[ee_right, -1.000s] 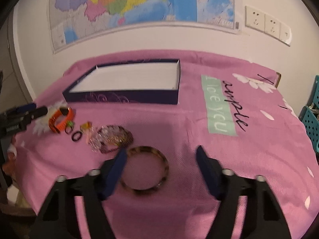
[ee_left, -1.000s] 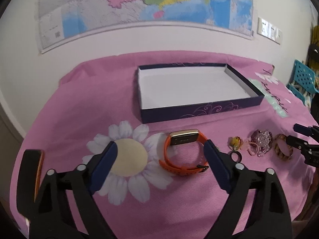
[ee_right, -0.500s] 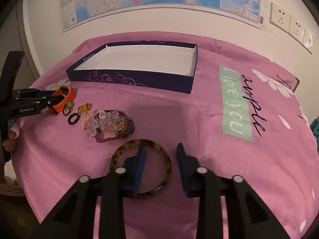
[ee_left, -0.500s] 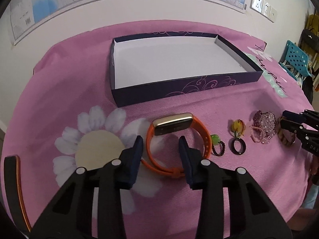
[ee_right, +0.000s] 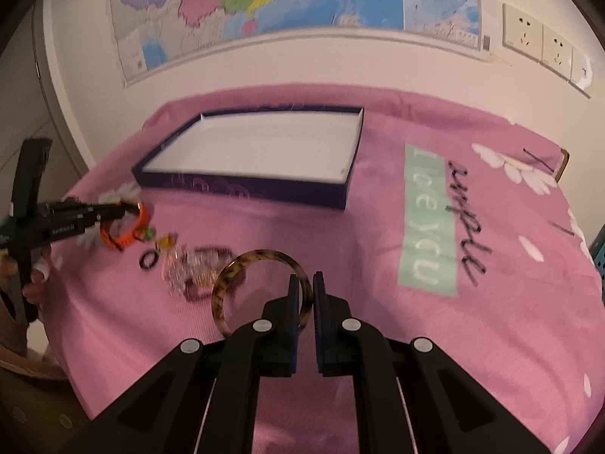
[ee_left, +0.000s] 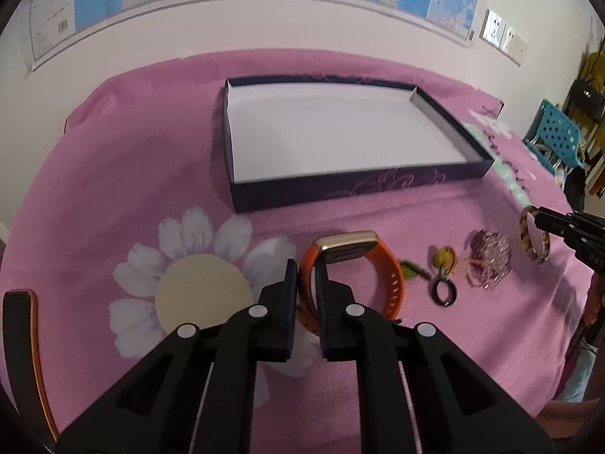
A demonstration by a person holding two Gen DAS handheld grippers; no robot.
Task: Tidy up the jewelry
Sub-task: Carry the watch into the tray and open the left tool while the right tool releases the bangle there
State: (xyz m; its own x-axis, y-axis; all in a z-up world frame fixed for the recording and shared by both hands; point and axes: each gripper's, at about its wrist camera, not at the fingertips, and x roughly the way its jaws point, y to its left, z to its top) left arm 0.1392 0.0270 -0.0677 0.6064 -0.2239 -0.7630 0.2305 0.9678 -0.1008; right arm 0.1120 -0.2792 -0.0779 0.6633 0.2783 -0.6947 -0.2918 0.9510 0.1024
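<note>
My left gripper (ee_left: 305, 276) is shut on the strap of an orange watch (ee_left: 382, 265) with a gold face, held just above the pink cloth. My right gripper (ee_right: 307, 287) is shut on the rim of a tortoiseshell bangle (ee_right: 242, 268) and holds it lifted; the bangle also shows in the left wrist view (ee_left: 529, 238). A dark blue box (ee_left: 340, 185) with a white inside stands open behind them, also in the right wrist view (ee_right: 242, 189). Between the grippers lie a black ring (ee_left: 443, 293), a yellow charm (ee_left: 443, 257), a green bead piece (ee_left: 409, 267) and a pink bead bracelet (ee_left: 489, 257).
The table is covered by a pink cloth (ee_right: 416, 321) with white daisies and a green text band (ee_right: 429, 212). A wall with a map (ee_right: 264, 0) runs behind the table. A teal chair (ee_left: 556, 136) stands at the far right.
Both grippers have closed: the left on the orange watch strap, the right on the bangle. The bangle is lifted and tilted up off the cloth.
</note>
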